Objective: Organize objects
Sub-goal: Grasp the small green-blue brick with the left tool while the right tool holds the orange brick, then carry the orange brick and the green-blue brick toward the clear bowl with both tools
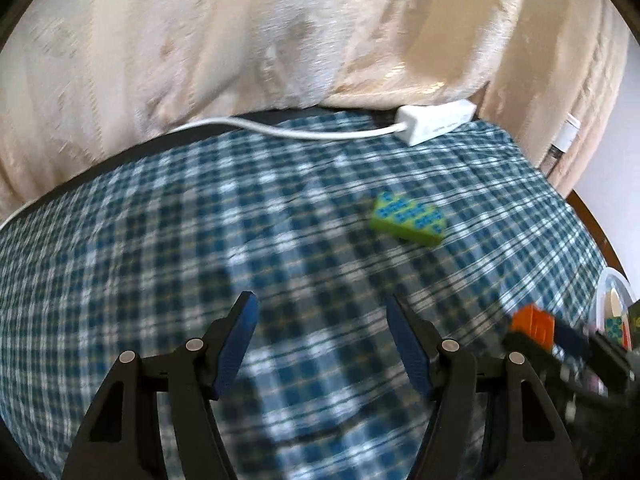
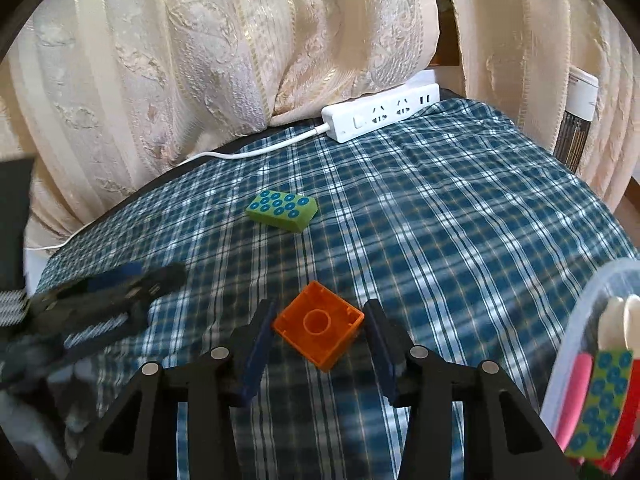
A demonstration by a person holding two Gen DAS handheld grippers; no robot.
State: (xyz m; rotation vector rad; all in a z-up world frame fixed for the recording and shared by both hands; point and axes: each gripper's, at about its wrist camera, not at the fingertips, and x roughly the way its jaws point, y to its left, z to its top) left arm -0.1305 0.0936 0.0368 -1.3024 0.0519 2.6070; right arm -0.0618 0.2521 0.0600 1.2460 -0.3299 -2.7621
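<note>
Evidently a checked cloth (image 2: 460,208) is spread over the whole desk, backed by cream curtains (image 2: 200,60), presumably so that the bright toys stand out against it. At the far edge a white power strip (image 2: 380,114) is laid with its cord trailing off to the left, well apart from the work. A clear plastic bin (image 2: 592,292) is kept at the right edge, already loaded with blocks (a green dotted one leans inside it), so it is judged to be the collecting place. A green block (image 2: 282,211) is left loose mid-cloth, not yet gathered. The left gripper (image 1: 322,344) is held with its fingers spread on nothing. The orange block (image 2: 319,325), hollow side up, is pinched between the fingers of the right gripper (image 2: 319,340), probably for carrying to the bin.
</note>
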